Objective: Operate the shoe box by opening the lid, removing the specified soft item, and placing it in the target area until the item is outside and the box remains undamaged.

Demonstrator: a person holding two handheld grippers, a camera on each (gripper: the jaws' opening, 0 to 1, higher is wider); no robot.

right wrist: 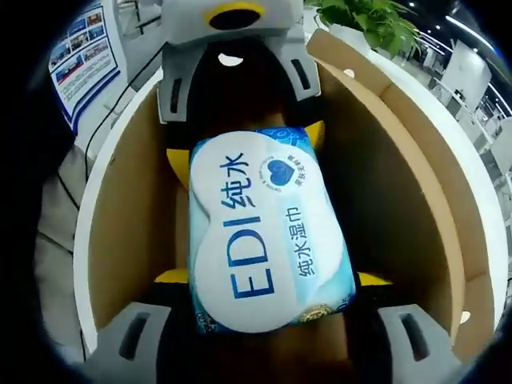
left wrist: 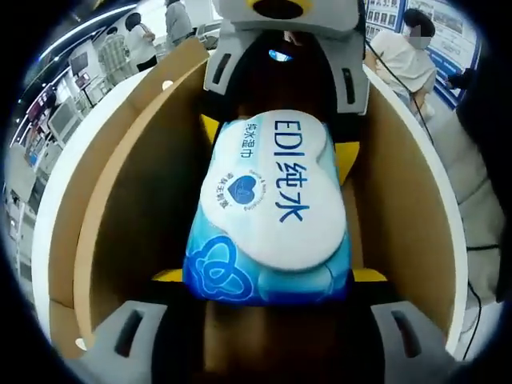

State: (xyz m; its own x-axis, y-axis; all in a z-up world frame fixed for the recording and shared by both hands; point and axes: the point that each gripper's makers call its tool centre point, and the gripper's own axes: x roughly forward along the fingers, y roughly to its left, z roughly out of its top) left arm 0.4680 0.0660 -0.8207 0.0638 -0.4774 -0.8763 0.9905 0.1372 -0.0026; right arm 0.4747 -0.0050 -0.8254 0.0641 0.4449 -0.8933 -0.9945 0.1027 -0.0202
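Observation:
A blue and white wet wipes pack point(left wrist: 272, 208) lies lengthwise inside the open shoe box point(left wrist: 136, 192), whose brown cardboard walls rise on both sides. My left gripper point(left wrist: 268, 276) is shut on the pack's near end, with its yellow pads at the pack's two sides. My right gripper point(left wrist: 276, 140) faces it from the far end and is shut on the other end. In the right gripper view the same pack point(right wrist: 264, 232) sits between my right gripper point(right wrist: 272, 278) below and my left gripper point(right wrist: 244, 144) above, inside the box point(right wrist: 400, 176).
Beyond the box rim several people point(left wrist: 404, 60) stand in an office-like room. A blue notice board point(right wrist: 84, 56) is at the left of the right gripper view, and a potted green plant point(right wrist: 368, 20) at its top right.

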